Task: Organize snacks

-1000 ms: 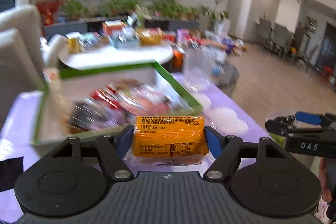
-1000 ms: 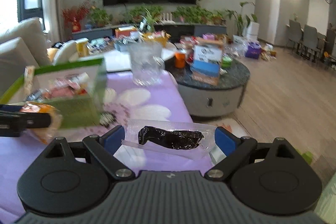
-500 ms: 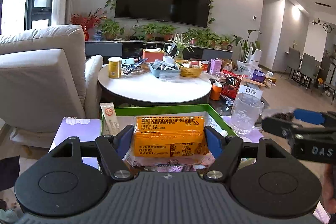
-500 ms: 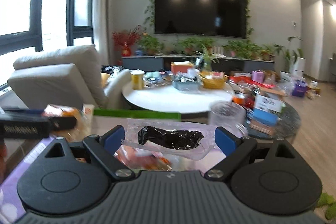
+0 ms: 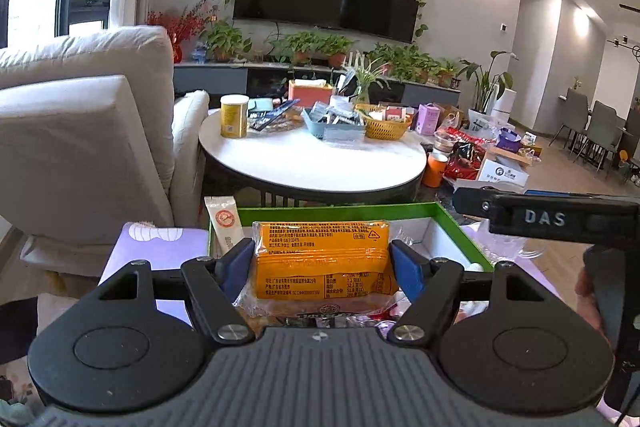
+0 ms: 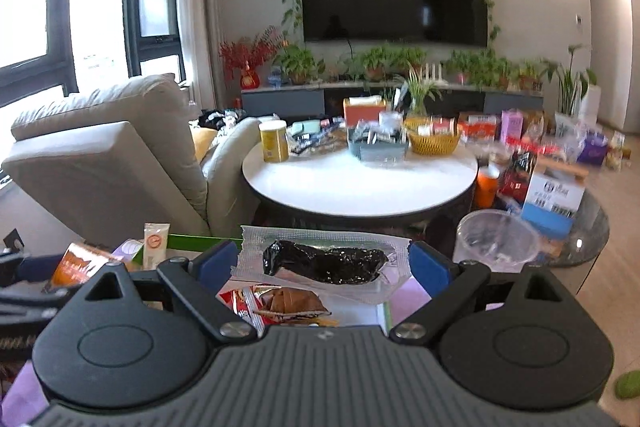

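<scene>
Over green-rimmed box (image 5: pixel 460 223) — both grippers carry snacks: orange packet (image 5: pixel 322 255), dark pouch (image 6: pixel 326 261).

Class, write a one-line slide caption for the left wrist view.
Left gripper grips an orange snack pack above the green-rimmed box.

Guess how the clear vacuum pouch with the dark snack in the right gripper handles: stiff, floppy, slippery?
The clear pouch spans the right gripper nearly flat, so it is probably fairly stiff edgewise. Its film looks glossy and thin, so likely slippery and easily crumpled. The dark contents fill only the middle, so it is probably light.
</scene>
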Tool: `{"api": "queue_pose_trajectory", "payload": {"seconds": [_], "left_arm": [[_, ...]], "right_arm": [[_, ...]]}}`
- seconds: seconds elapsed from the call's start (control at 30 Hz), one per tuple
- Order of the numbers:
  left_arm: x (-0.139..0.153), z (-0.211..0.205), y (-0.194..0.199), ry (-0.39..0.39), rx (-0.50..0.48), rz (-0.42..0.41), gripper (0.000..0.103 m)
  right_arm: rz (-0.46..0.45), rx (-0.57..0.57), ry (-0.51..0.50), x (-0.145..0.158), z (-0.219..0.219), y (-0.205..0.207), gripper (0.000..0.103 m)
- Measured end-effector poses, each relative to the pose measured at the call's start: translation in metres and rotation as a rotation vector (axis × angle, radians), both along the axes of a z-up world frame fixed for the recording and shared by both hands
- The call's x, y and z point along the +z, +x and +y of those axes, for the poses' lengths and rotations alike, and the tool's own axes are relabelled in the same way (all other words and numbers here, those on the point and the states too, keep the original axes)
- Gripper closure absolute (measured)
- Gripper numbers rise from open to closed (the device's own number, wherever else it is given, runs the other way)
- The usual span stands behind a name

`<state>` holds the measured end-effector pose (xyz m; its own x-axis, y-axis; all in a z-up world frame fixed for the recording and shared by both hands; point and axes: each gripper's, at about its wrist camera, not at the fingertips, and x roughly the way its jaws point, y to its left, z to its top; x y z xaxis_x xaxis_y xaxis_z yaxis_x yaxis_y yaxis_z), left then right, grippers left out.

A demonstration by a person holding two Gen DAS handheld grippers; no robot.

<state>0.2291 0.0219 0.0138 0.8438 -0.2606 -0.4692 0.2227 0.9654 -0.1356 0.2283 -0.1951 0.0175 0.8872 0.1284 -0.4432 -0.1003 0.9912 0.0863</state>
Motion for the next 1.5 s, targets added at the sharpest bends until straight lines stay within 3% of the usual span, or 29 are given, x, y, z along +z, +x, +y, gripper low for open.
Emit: {"api": "queue_pose_trajectory", "payload": {"seconds": [0.23,0.67,1.0,1.27,1.5], "left_arm": [[-0.019,0.003,0.018,-0.020,0.026,0.093,0.029],[-0.012,0.006,0.004,-0.022,0.045,0.078,0.029],[-0.006,-0.003,-0.071,0.038,0.047,0.047,0.028],[0.004,-0.008,-0.130,0.051,0.029,0.015,0.028],[0.001,-0.001,-0.158,0.062,0.062,0.042,0.028]], "right_arm": [[0.057,-0.030,-0.027,-0.020,0.013,0.022,0.051],[0.057,-0.031,-0.008,-0.010,0.017,0.003,0.051],[-0.006,-0.012,0.047,0.011,0.004,-0.076,0.051],[-0.049,0.011,0.003,0.017,0.010,-0.139,0.051],[-0.034,0.061,-0.040,0.007,0.020,-0.170,0.051]]}}
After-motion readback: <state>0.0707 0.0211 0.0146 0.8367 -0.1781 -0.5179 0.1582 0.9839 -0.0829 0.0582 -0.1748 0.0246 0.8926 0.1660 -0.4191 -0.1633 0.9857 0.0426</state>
